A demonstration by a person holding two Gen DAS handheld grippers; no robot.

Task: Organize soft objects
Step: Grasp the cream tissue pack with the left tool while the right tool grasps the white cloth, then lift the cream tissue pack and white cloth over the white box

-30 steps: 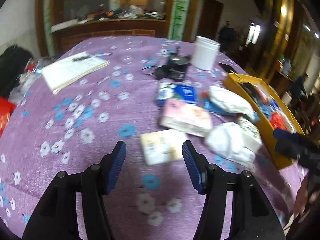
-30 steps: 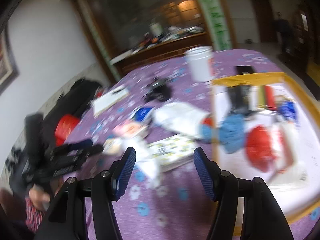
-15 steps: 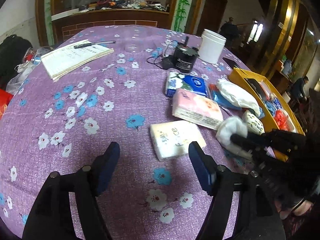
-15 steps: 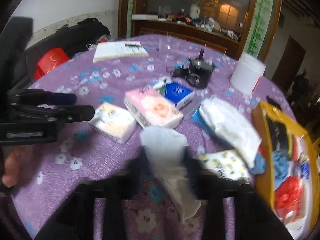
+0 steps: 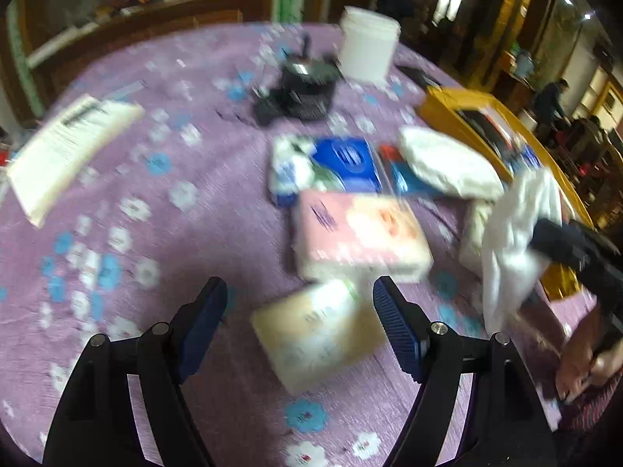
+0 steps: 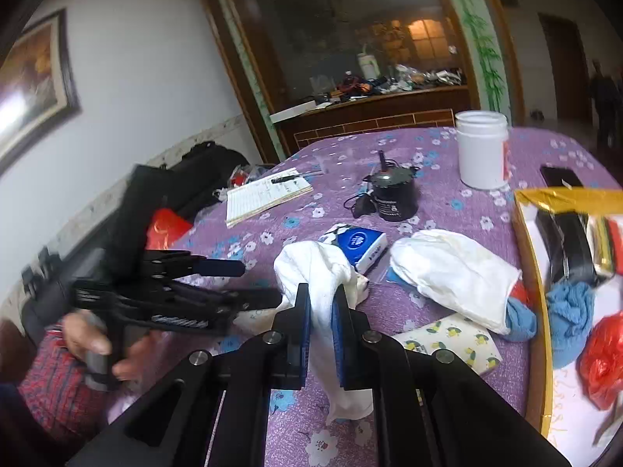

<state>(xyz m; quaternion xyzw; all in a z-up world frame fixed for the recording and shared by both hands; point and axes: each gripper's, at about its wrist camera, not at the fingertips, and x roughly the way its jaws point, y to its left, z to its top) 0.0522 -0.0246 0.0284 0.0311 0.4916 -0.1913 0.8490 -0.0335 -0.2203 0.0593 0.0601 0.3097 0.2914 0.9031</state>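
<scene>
My right gripper (image 6: 321,299) is shut on a white cloth (image 6: 315,268), which hangs above the purple flowered tablecloth; the left wrist view shows the same cloth (image 5: 514,229) at the right. My left gripper (image 5: 300,292) hovers over a cream tissue pack (image 5: 317,334). Its jaws are opening, and the pack lies between and below them, untouched. Behind it lie a pink tissue pack (image 5: 362,237) and a blue tissue pack (image 5: 342,163). A yellow tray (image 6: 533,272) at the right holds a blue cloth (image 6: 568,315) and a red bag (image 6: 603,358).
A folded white cloth (image 6: 455,272) and a lemon-print pack (image 6: 455,342) lie beside the tray. Farther back stand a white jar (image 6: 481,151), a black device with a cable (image 6: 393,198), a notebook with a pen (image 6: 264,194) and a phone (image 6: 560,177).
My right gripper has shut on the white cloth and raised it off the table. My left gripper has opened wider and come closer over the cream tissue pack.
</scene>
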